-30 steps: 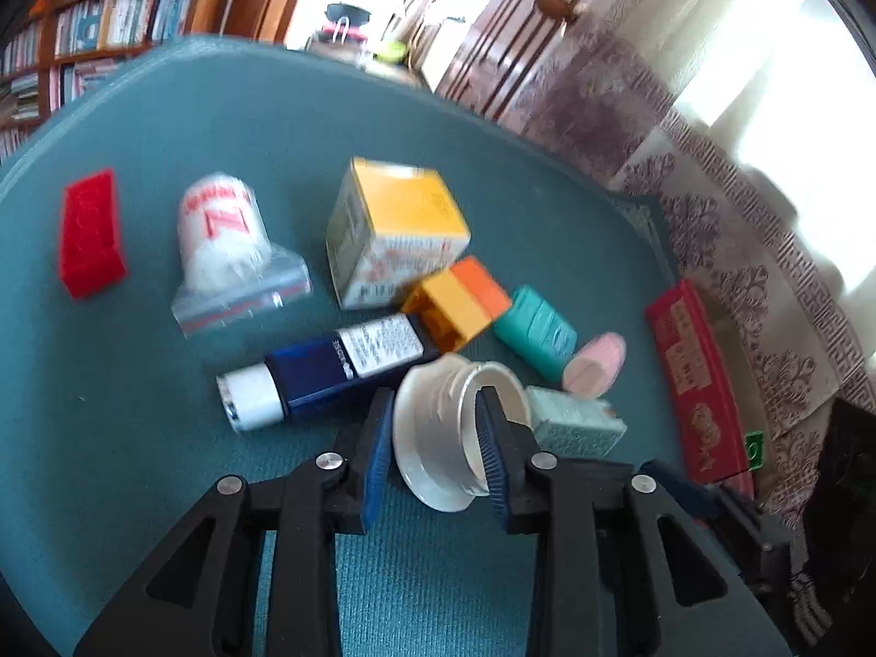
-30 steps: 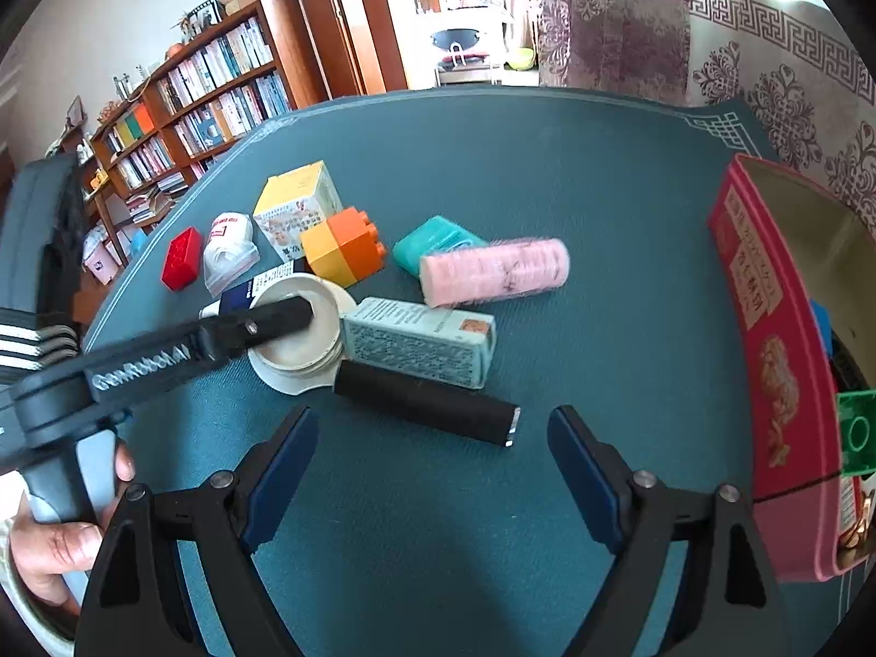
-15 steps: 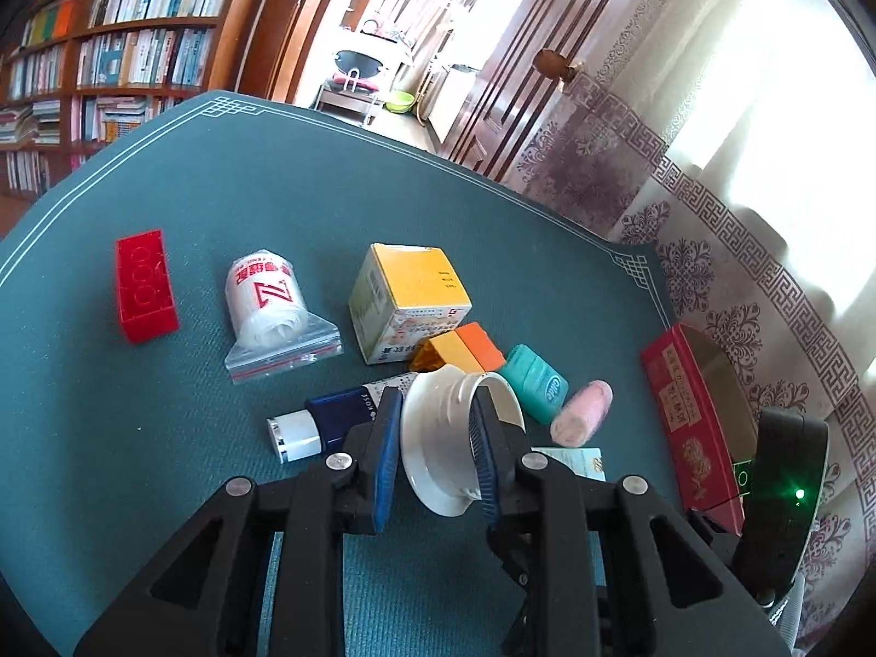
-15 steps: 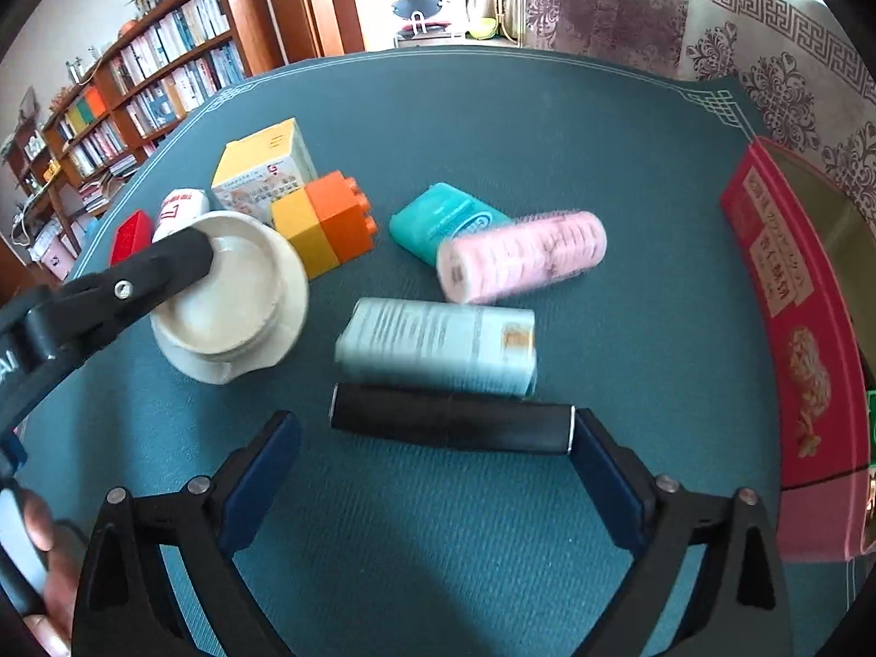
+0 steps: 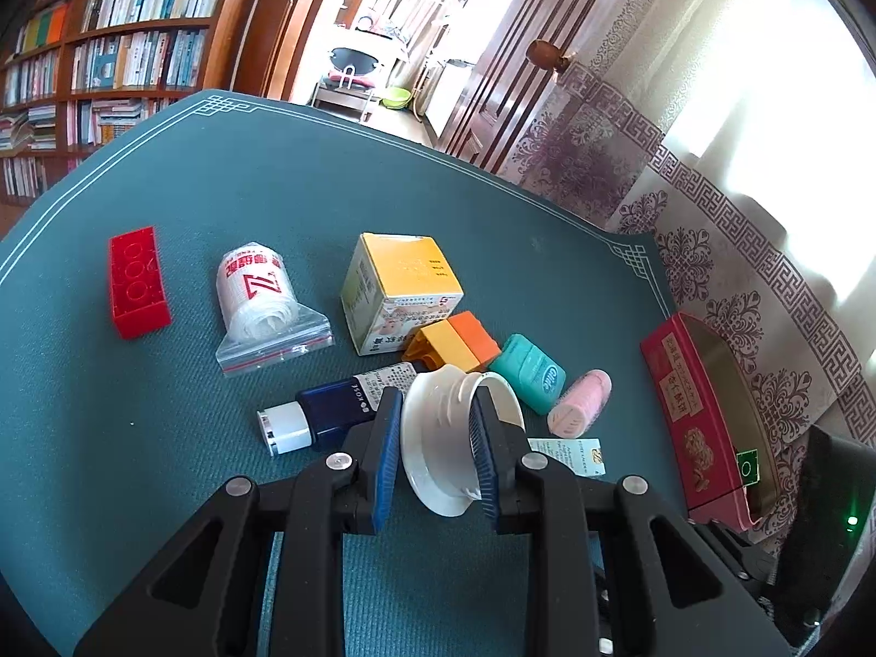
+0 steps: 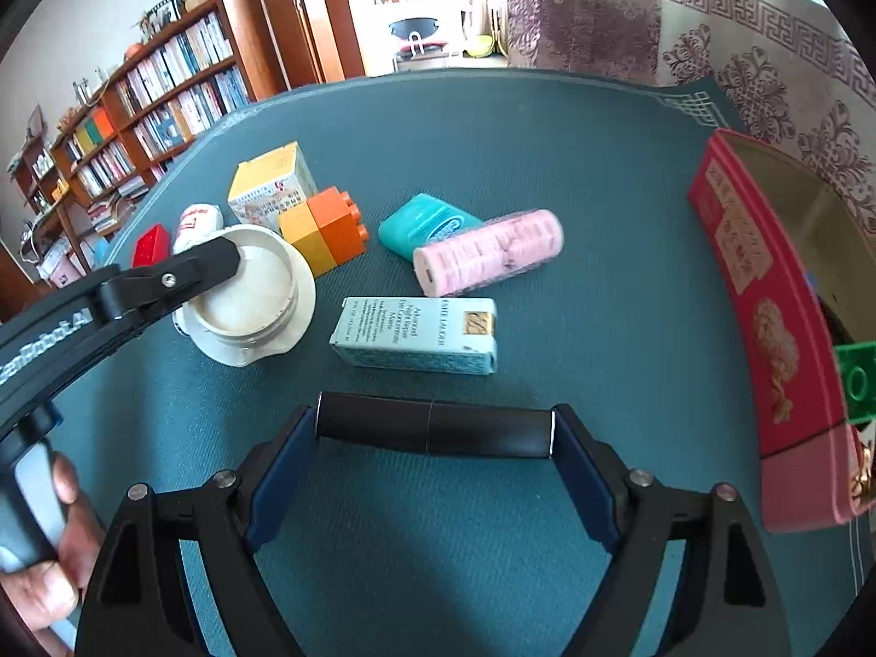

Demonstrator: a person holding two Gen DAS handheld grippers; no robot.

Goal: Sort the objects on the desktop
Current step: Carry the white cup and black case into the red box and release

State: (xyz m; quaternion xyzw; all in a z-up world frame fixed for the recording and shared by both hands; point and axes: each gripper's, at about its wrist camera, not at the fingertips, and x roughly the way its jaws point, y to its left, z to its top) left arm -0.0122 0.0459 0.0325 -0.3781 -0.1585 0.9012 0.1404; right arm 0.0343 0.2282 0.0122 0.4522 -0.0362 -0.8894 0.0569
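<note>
My left gripper [image 5: 436, 405] is shut on a white round lid [image 5: 438, 454], held on edge just above the green table mat [image 5: 438, 219]. The right wrist view shows that lid [image 6: 257, 295] at the left, under a left gripper finger [image 6: 180, 279]. My right gripper [image 6: 435, 427] straddles a black tube [image 6: 432, 430] lengthwise. Its jaws are closing, and the blue pads [image 6: 580, 471] meet the tube's two ends. The tube lies on the mat. An open red tin [image 6: 766, 295] at the right holds a green brick [image 6: 857, 378].
Just beyond the tube lie a pale blue carton [image 6: 416, 334], a pink roll [image 6: 487, 257], a teal case [image 6: 427, 222] and joined orange and yellow bricks [image 6: 328, 230]. Farther left are a yellow box [image 5: 399, 284], a navy tube [image 5: 339, 405], a bagged bandage roll [image 5: 257, 295] and a red brick [image 5: 137, 279].
My right gripper has moved forward until the black tube sits between its pads, and the jaws have narrowed onto its ends. The left gripper keeps the lid and has tilted up a little.
</note>
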